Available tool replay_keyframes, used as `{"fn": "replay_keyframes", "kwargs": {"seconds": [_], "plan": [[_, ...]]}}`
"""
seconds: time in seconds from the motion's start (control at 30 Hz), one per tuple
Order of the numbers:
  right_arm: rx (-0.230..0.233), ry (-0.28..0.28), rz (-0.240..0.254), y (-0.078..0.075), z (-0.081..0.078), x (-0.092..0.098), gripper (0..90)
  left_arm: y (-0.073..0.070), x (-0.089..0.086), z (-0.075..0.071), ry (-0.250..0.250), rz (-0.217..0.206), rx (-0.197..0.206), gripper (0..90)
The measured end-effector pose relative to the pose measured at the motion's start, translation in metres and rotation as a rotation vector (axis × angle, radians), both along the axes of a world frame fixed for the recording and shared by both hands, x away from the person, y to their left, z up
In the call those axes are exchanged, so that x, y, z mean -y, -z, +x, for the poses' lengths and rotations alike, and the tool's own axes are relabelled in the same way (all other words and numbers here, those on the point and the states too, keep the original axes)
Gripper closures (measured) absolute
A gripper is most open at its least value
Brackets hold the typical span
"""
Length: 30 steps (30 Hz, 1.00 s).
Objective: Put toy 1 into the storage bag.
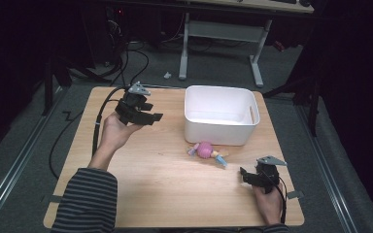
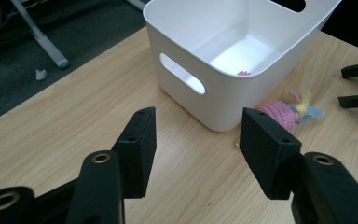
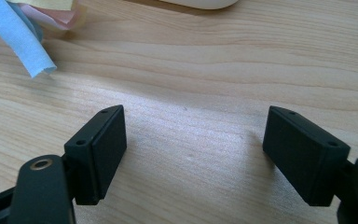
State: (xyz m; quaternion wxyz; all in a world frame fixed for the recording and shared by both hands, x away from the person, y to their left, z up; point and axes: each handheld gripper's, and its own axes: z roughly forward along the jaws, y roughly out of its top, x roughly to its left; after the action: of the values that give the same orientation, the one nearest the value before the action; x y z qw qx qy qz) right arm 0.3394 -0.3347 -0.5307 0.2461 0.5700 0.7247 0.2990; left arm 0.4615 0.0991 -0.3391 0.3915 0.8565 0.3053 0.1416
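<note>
The left gripper hung above the far-left part of the light wooden table, its jaws parted by a moderate gap with nothing between them, pointing right toward the white rectangular plastic bin with cut-out handles. In the left gripper view a tiny pink speck lay on the bin's floor. The small pink plush doll with yellow and blue trim lay on the table just in front of the bin's near wall, right of centre. The right gripper sat low at the near-right, close to the doll but apart from it, its jaws spread wide over bare wood, gripping nothing.
</note>
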Motion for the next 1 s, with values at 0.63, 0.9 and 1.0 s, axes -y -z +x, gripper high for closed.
{"fn": "replay_keyframes", "kwargs": {"seconds": [0.63,0.9,1.0], "plan": [[0.000,0.002,-0.001,0.000,0.000,0.000,21.5,0.018,-0.021,-0.018,-0.025,-0.024,-0.009,45.6],[0.000,0.002,-0.002,0.000,0.000,0.000,21.5,0.022,-0.027,-0.025,-0.036,-0.031,-0.004,45.1],[0.000,0.001,-0.001,0.000,0.000,0.000,21.4,0.024,-0.029,-0.029,-0.038,-0.043,-0.001,45.0]]}}
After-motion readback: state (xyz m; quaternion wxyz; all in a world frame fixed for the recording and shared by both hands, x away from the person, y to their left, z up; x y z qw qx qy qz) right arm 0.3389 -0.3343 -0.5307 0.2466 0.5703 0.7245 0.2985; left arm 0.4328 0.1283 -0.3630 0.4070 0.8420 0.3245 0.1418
